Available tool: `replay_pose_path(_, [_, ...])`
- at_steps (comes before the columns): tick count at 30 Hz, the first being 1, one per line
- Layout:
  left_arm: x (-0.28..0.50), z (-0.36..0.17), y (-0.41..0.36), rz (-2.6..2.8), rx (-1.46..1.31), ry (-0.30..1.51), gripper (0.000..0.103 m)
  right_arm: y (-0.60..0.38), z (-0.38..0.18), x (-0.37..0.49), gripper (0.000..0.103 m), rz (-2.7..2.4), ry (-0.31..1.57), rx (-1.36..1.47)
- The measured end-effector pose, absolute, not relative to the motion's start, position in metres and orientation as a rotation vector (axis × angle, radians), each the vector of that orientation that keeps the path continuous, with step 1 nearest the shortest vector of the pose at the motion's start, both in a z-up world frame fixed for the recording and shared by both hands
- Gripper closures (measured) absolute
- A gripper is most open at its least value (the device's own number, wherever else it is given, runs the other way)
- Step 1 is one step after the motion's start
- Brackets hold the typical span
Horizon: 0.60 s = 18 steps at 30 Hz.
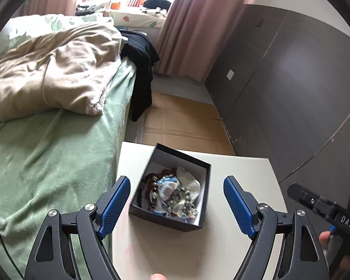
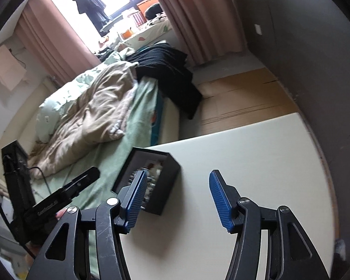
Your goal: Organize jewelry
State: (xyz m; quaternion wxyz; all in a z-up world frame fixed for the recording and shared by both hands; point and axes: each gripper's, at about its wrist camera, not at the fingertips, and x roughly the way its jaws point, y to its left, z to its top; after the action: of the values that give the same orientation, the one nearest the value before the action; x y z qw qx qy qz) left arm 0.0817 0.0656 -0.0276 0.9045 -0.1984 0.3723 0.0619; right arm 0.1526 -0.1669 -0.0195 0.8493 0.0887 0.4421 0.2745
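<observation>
A black open box [image 1: 198, 163] with a white lining sits on a cream table [image 1: 240, 170]. It holds a tangle of jewelry [image 1: 172, 193]: brown beads, dark beads and glassy pieces. My left gripper [image 1: 176, 204] is open, its blue pads on either side of the box, just above it. In the right wrist view the box [image 2: 168, 182] lies at the table's left edge, partly behind my left finger. My right gripper [image 2: 175, 193] is open and empty over bare tabletop [image 2: 256, 154], to the right of the box.
A bed [image 1: 46, 144] with a green sheet and beige duvet [image 1: 49, 74] runs along the table's left side. Black clothes [image 1: 141, 70] hang off its far corner. A dark grey wardrobe [image 1: 291, 81] stands on the right. Cardboard [image 1: 182, 121] covers the floor beyond the table.
</observation>
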Motion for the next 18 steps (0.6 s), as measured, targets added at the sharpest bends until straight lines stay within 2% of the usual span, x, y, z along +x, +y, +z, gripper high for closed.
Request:
replay_pose_path(3, [0.073,-0.022,0.050,0.119,-0.365,0.741,0.005,-0.180,-0.018,0.145,0.034,0.541,0.909,0.164])
replay_pose_path(10, [0.054,-0.013,0.027,0.108,-0.319,0.688,0.003,-0.191,-0.017,0.133,0.031,0.425,0.915,0.106])
replay_pose_path(12, [0.050,-0.012,0.021,0.126,-0.297,0.670,0.000,-0.191,-0.012,0.128,0.020,0.432,0.907,0.091])
replay_pose_path(13, [0.048,-0.012,0.018,0.134,-0.285,0.663,0.000,-0.193,-0.009,0.125,0.003,0.440,0.902,0.091])
replay_pose_path(14, [0.046,-0.012,0.015,0.142,-0.273,0.660,0.000,-0.195,-0.006,0.122,0.000,0.444,0.896,0.092])
replay_pose_path(18, [0.039,-0.011,0.008,0.155,-0.276,0.643,0.000,-0.203,-0.001,0.114,0.000,0.446,0.889,0.071])
